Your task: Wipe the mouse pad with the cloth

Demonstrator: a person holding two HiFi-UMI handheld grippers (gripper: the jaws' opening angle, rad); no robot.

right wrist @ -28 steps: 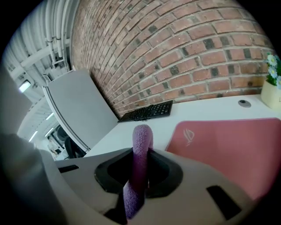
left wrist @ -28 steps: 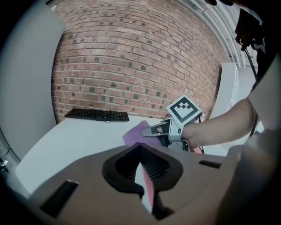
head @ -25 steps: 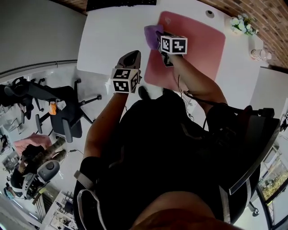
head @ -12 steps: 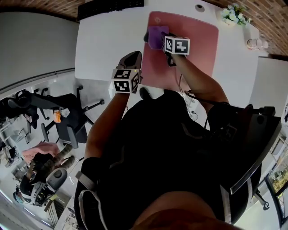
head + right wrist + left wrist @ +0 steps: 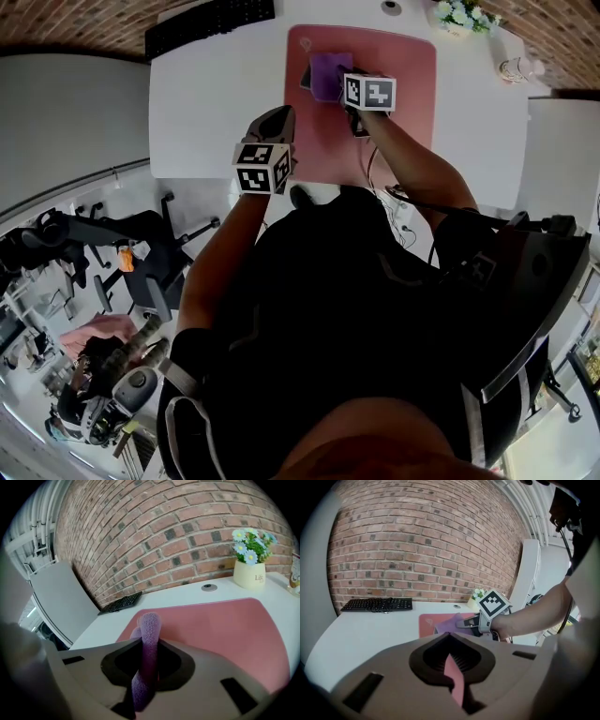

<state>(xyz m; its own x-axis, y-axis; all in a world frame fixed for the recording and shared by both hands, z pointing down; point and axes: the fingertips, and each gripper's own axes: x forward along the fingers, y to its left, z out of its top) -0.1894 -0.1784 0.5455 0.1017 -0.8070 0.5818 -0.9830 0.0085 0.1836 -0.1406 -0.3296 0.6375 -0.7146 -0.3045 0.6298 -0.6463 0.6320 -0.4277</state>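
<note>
A pink mouse pad (image 5: 394, 94) lies on the white desk (image 5: 216, 103). My right gripper (image 5: 343, 84) is shut on a purple cloth (image 5: 327, 73), which rests on the pad's upper left part. In the right gripper view the cloth (image 5: 149, 644) stands pinched between the jaws, with the pad (image 5: 220, 630) spread out ahead. My left gripper (image 5: 277, 118) hovers near the desk's front edge, left of the pad, and holds nothing. In the left gripper view its jaws (image 5: 451, 644) are shut to a thin slit, and the right gripper (image 5: 480, 620) with the cloth (image 5: 450, 623) shows beyond.
A black keyboard (image 5: 211, 21) lies at the desk's far left. A small white pot of flowers (image 5: 457, 16) and a cable grommet (image 5: 391, 7) sit behind the pad. A glass object (image 5: 518, 67) stands at the far right. Office chairs (image 5: 141, 272) stand on the floor at left.
The right gripper has carried the cloth from the pad's left edge rightward onto the pad. The left gripper has stayed where it was.
</note>
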